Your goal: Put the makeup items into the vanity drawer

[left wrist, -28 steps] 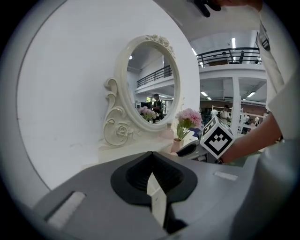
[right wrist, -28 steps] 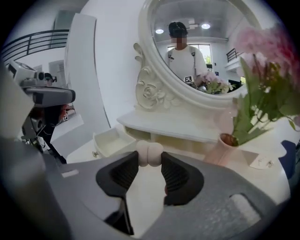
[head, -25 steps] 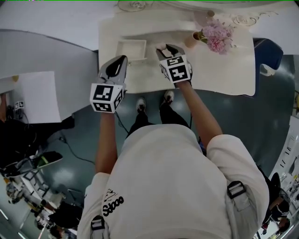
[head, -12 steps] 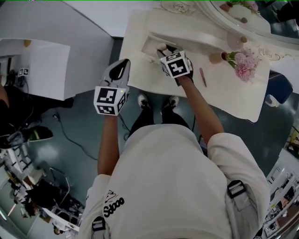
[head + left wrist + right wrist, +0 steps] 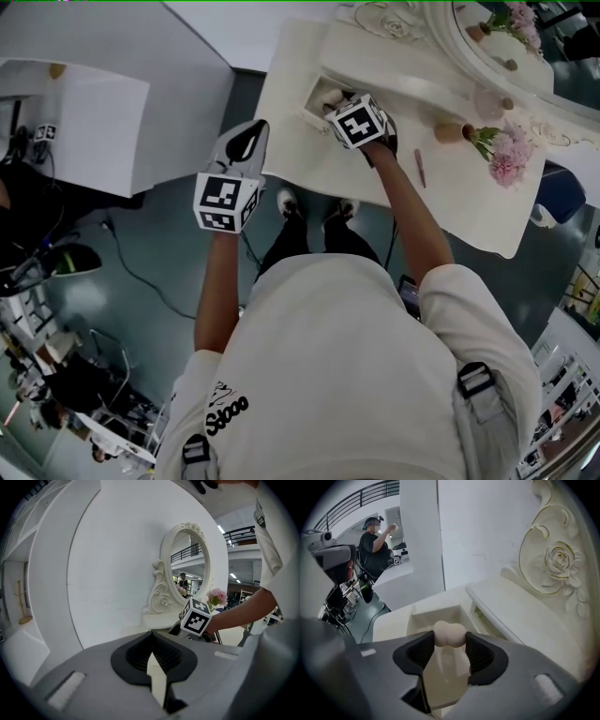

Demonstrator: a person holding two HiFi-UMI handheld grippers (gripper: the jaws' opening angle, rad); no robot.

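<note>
**Step in hand: placing.** Our right gripper [image 5: 337,98] tilts down over the open drawer [image 5: 424,613]. Its jaws are partly apart and have just been opening, yet the sponge [image 5: 449,633] still touches both pads at the tips.

**Next move, in our judgement:** open fully so the sponge drops into the drawer directly below. Then fetch the pencil [image 5: 420,169] lying to the tool's right.

Our left gripper [image 5: 152,651] is closed and empty, beside the table edge.

**Change from a second ago:** the right gripper has moved from beside the drawer to over it.
</note>
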